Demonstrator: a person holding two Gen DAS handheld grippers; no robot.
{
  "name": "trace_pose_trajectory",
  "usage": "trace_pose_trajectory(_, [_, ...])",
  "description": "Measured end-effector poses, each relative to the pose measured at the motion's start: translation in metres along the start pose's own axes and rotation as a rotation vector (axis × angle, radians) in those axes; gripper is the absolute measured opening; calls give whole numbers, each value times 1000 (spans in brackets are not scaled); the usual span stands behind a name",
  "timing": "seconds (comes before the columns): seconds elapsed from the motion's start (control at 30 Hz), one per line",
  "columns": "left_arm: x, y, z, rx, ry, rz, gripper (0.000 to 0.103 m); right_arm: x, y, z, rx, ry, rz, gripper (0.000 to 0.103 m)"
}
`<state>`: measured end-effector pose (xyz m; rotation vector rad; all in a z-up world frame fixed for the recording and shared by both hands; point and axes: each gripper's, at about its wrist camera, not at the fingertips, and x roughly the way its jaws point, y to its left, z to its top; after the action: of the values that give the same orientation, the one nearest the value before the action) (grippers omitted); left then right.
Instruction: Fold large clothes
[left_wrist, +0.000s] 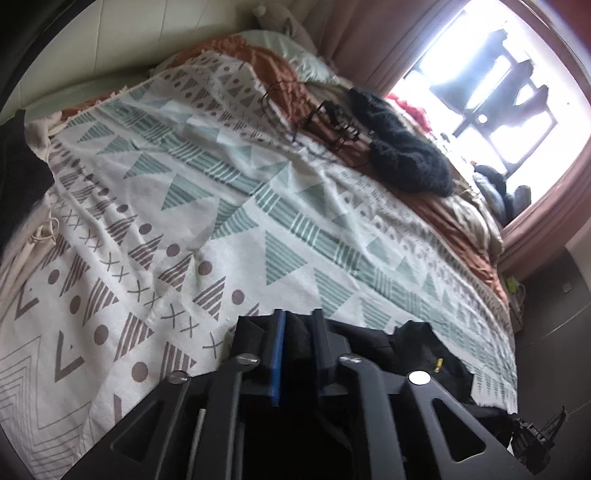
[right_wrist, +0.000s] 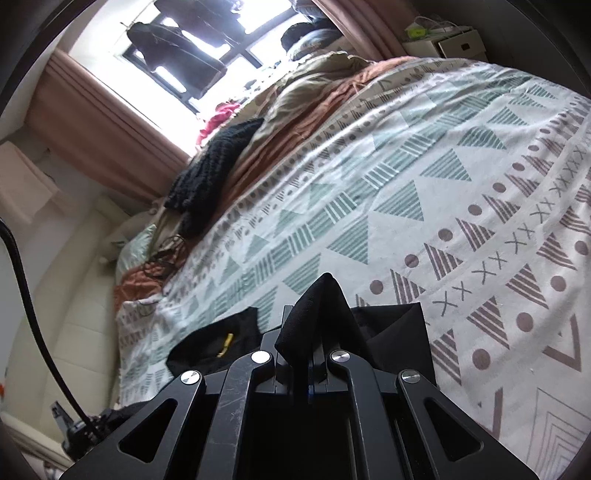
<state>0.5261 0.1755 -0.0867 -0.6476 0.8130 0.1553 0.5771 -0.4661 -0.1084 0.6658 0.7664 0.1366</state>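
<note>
Black garment (right_wrist: 325, 317) lies at near edge of patterned bedspread (left_wrist: 221, 206). Right tool (right_wrist: 308, 354) clenched on a fabric peak; left tool (left_wrist: 299, 332) parted w/ cloth between, not pressed.

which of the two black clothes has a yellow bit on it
The smooth black garment at the bed's near edge, by the claws. The fuzzy black knit near the window shows none.

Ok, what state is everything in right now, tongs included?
left tongs: jaws apart, black garment in the gap
right tongs: shut on a peak of the black garment
black garment: bunched, lying at the near edge of the bed
patterned blanket: spread over the bed, lightly wrinkled
black knit: heaped, unfolded, at the far side
curtain: drawn open
</note>
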Motion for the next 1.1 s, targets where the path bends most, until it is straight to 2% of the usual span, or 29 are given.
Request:
trace_pose_trajectory(0.03, [0,0,0,0,8,-6,34,5,0,0,-4,9,-24,10])
trace_pose_trajectory(0.07, [-3,-1,0,-1,5,-23,52,8,1,1,-8,21,-42,21])
trace_pose_trajectory(0.1, [-7,0,-1,-1,-10,-32,61,10,1,0,-11,31,-60,40])
trace_pose_trajectory(0.17, [-20,0,-4,11,-52,-24,64,4,1,-1,-20,23,-69,64])
trace_pose_trajectory(0.2, [-22,0,-6,18,-54,-16,64,0,2,-2,-27,9,-72,65])
trace_pose_trajectory(0.33, [-32,11,-14,25,-27,-4,64,-22,-2,-7,-49,-4,-98,65])
trace_pose_trajectory(0.47, [-36,22,-29,70,21,57,64,-36,-15,-15,-56,26,-130,65])
trace_pose_trajectory(0.8, [-19,48,-80,161,175,124,63,-45,-46,-53,-115,191,-204,65])
trace_pose_trajectory(0.83, [-16,49,-84,165,183,128,61,-44,-47,-58,-124,212,-208,65])
trace_pose_trajectory(0.87, [-11,50,-87,174,198,123,51,-42,-47,-63,-131,227,-213,65])
trace_pose_trajectory(0.9, [-8,51,-89,176,209,117,32,-40,-49,-68,-139,243,-220,64])
trace_pose_trajectory(0.93, [-5,52,-91,172,220,107,23,-39,-51,-72,-139,244,-229,61])
trace_pose_trajectory(0.97, [-5,51,-91,169,218,99,11,-38,-54,-75,-133,243,-237,49])
trace_pose_trajectory(1.0, [-7,49,-91,178,207,106,6,-36,-57,-77,-120,250,-226,31])
trace_pose_trajectory(1.07, [-11,45,-88,194,181,100,2,-34,-58,-79,-103,253,-195,8])
trace_pose_trajectory(1.1, [-13,45,-86,191,173,93,1,-37,-55,-79,-115,240,-192,6])
